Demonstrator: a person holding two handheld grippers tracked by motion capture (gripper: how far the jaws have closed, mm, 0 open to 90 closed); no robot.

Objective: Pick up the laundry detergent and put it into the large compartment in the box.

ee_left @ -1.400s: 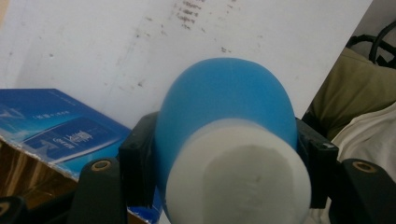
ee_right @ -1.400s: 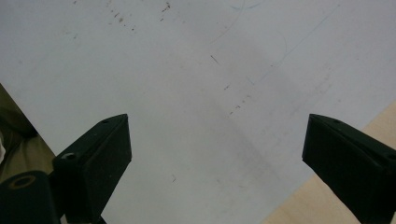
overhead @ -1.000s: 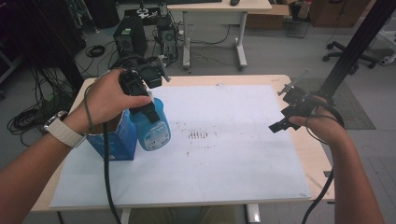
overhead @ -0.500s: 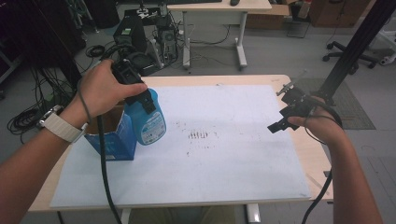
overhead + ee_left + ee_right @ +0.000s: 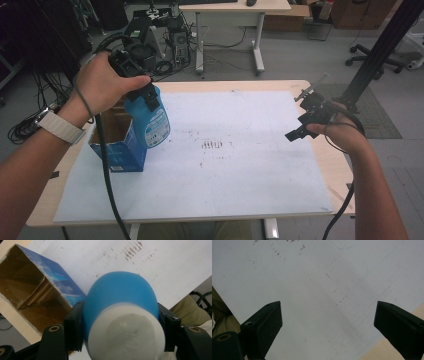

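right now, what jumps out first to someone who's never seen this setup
The blue bottle, clamped in the left tool and held above the open blue cardboard box at the table's left. Next, the white sheet with dark smudges mid-table, and the right tool open over it.

A blue plastic bottle (image 5: 150, 120) with a white cap and a printed label is clamped between the fingers (image 5: 73, 328) of the left gripper (image 5: 145, 97), which press on either side just below the cap. It hangs tilted, off the surface. Just beside and below the fingers sits a blue cardboard box (image 5: 116, 145), its top open and its brown inside showing.
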